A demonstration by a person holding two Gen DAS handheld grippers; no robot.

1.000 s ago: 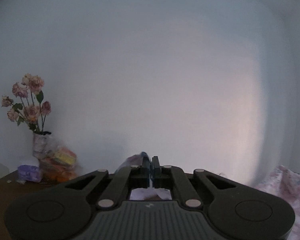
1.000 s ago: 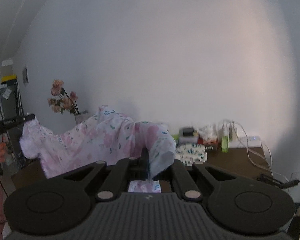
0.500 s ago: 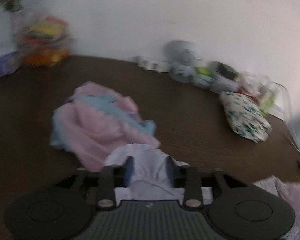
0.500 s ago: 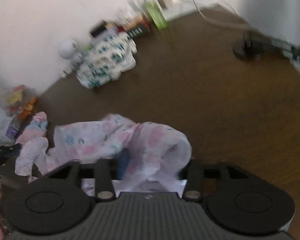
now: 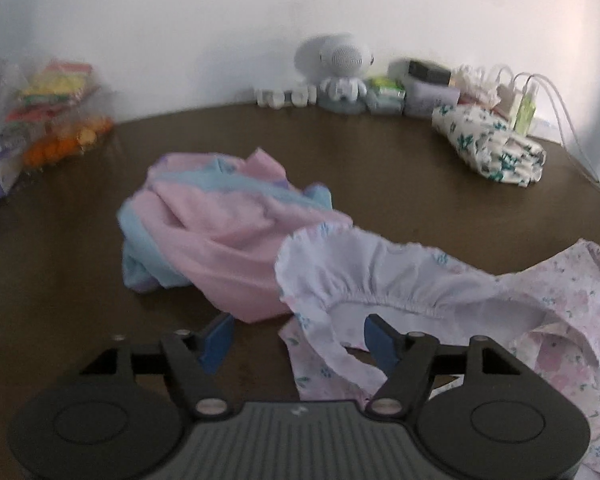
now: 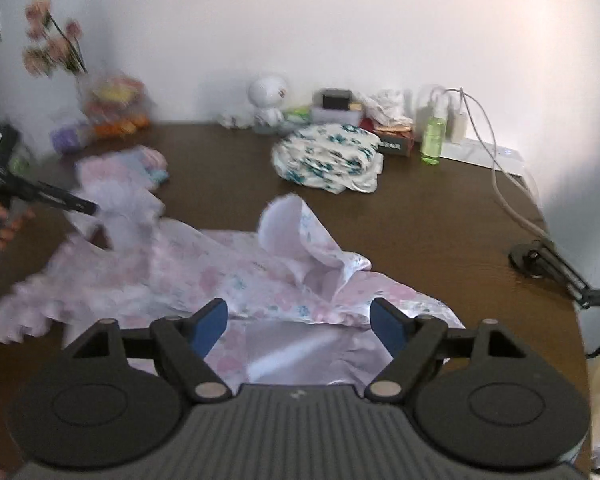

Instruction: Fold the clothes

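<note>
The left gripper (image 5: pixel 298 338) stood with its blue pads wide apart and nothing pinched between them, though the gathered, elastic edge of the pink floral garment (image 5: pixel 420 280) lay draped across the right-hand pad, as if the cloth were merely resting there. The right gripper (image 6: pixel 300 322) was likewise spread wide and empty, hovering just over the near hem of the same floral garment (image 6: pixel 240 276), which lay loosely spread but rumpled on the brown table (image 6: pixel 440 216), one flap standing up in a curl. That spread-out lie would suit a piece laid flat for folding, and both grippers sat at its opposite ends, probably so each could take a corner. Three garments could be counted: the floral one under the grippers, a pink and blue garment (image 5: pixel 220 232) crumpled in a heap just beyond it and touching its frilled edge, and a white bundle with green print (image 6: pixel 328 158) lying compact near the wall, apparently already folded and set aside. Along the wall stood one white toy figure (image 5: pixel 340 68), one green bottle (image 6: pixel 434 136), one vase of flowers (image 6: pixel 52 40), and some blurred packets.
</note>
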